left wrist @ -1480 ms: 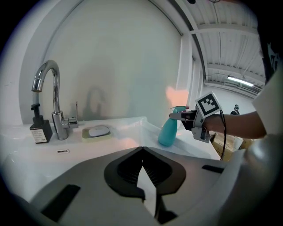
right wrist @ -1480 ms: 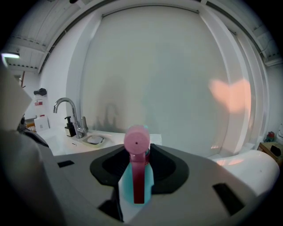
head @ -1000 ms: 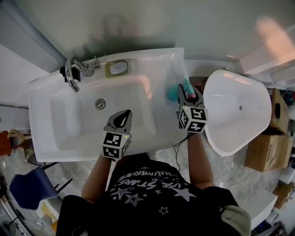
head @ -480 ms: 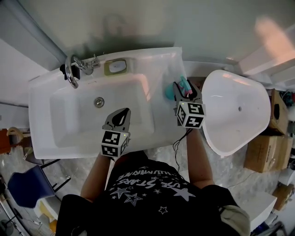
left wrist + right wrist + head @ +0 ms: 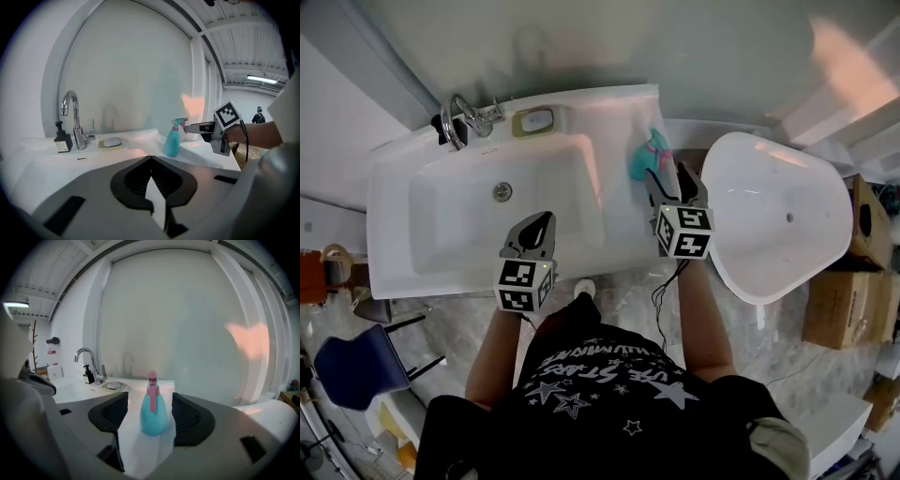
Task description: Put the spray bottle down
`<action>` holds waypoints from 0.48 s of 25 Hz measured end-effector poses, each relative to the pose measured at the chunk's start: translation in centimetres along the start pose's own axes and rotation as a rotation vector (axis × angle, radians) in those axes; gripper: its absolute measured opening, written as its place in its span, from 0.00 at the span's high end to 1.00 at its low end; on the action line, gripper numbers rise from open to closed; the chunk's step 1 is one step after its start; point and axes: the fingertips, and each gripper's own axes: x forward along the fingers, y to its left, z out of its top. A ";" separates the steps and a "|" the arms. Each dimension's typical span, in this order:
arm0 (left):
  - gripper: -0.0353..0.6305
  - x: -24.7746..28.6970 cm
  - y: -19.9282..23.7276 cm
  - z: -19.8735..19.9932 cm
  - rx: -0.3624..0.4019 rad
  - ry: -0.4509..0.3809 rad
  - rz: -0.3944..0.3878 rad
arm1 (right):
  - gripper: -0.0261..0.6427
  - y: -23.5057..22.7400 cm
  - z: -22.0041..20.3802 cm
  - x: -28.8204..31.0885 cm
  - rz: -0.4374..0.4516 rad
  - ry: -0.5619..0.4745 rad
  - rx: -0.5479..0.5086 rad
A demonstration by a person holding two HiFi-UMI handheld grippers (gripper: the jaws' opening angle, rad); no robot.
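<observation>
A teal spray bottle (image 5: 645,157) with a pink head stands upright on the right ledge of the white sink (image 5: 441,272). My right gripper (image 5: 669,180) sits just on the near side of it, and its jaws are opening. In the right gripper view the spray bottle (image 5: 153,411) stands between and just beyond the pads (image 5: 188,417) without touching either. My left gripper (image 5: 536,228) is shut and empty over the basin's front edge. From the left gripper view the spray bottle (image 5: 171,140) is at mid right, with the right gripper (image 5: 192,127) beside it.
A chrome faucet (image 5: 455,122), a soap dish (image 5: 534,120) and a small black bottle (image 5: 59,140) line the sink's back edge. A white tub (image 5: 778,220) stands to the right, with cardboard boxes (image 5: 839,309) beyond. A blue chair (image 5: 352,366) is at lower left.
The right gripper's jaws have spread off the spray bottle and drawn back toward the person. The bottle now stands free on the ledge. The left gripper has also pulled back.
</observation>
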 end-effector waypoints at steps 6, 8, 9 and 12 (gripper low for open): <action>0.92 -4.8 -3.2 -0.1 0.012 -0.043 0.035 | 0.53 0.5 -0.4 -6.6 0.024 -0.033 0.000; 0.92 -6.3 -4.3 -0.1 0.014 -0.059 0.041 | 0.53 0.9 -0.5 -8.8 0.037 -0.044 -0.005; 0.92 -7.1 -5.0 -0.2 0.014 -0.067 0.043 | 0.53 1.0 -0.5 -10.0 0.043 -0.049 -0.007; 0.92 -9.5 -7.5 -0.5 0.020 -0.091 0.044 | 0.53 1.2 -0.8 -13.6 0.054 -0.065 -0.009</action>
